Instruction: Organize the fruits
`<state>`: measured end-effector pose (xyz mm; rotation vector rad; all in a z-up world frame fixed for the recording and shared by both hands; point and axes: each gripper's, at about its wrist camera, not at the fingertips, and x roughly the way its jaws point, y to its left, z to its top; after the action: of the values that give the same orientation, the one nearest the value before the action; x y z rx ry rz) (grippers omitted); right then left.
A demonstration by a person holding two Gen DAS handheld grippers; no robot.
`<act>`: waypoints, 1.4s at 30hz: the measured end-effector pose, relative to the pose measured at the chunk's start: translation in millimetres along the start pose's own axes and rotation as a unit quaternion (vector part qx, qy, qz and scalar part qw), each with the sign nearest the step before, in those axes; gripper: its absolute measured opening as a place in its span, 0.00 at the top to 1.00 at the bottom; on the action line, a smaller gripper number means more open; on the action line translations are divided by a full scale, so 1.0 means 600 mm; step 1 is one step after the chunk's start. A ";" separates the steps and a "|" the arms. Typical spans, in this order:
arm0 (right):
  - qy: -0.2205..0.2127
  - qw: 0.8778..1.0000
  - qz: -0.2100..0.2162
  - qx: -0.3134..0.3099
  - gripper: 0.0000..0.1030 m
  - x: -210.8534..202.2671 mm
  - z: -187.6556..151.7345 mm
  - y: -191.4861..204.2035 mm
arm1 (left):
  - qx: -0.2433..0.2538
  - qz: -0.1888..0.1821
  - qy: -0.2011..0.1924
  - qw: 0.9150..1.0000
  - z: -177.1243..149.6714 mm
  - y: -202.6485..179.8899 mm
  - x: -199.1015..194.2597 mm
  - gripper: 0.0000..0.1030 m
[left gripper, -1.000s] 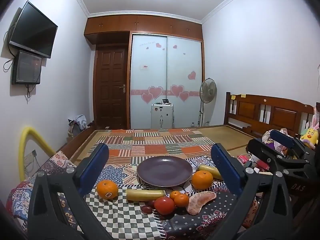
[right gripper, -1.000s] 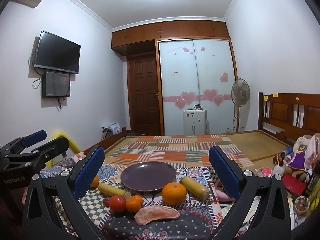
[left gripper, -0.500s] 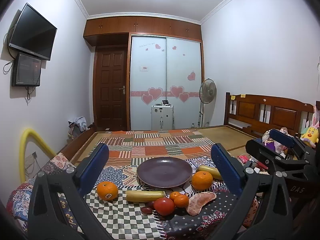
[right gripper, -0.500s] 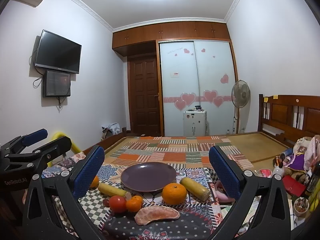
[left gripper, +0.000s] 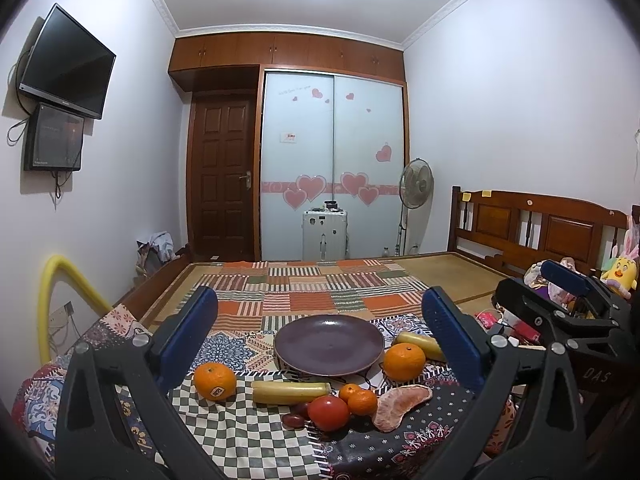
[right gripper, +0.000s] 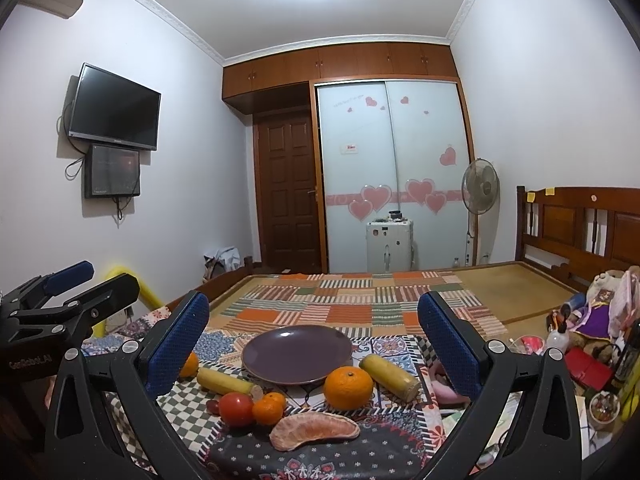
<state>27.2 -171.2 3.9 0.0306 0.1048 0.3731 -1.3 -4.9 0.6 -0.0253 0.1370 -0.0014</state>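
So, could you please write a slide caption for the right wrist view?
Open right tongs face an empty purple plate ringed by oranges, a tomato and a peeled citrus segment.

Black angular frames with silver screws, blue textured pads (white lettering on the side) on left gripper (left gripper: 320,322) and right gripper (right gripper: 313,322).

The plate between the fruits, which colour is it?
Dark purple plate; the left wrist view shows it best.

Plate (left gripper: 328,344) centre of counter (left gripper: 240,432). Large orange (left gripper: 215,381) lies left, another orange (left gripper: 404,361) right. Before plate: banana piece (left gripper: 290,392), tomato (left gripper: 329,412), two tangerines (left gripper: 358,399), pomelo segment (left gripper: 400,404) rightmost. Second banana piece (right gripper: 390,371) behind right orange.
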 end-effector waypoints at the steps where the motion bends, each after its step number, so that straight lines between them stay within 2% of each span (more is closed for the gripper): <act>1: 0.000 1.000 0.000 0.000 0.00 0.000 0.000 0.000 | 0.000 0.001 0.000 1.000 0.000 0.000 0.000 0.00; 42: -0.004 1.000 0.008 0.000 0.00 -0.001 -0.004 0.008 | -0.002 -0.001 0.000 1.000 -0.001 0.004 0.003 0.00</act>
<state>24.8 -166.9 1.9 0.0335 0.0961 0.3880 0.7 -2.3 -0.1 -0.0295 0.1372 -0.0035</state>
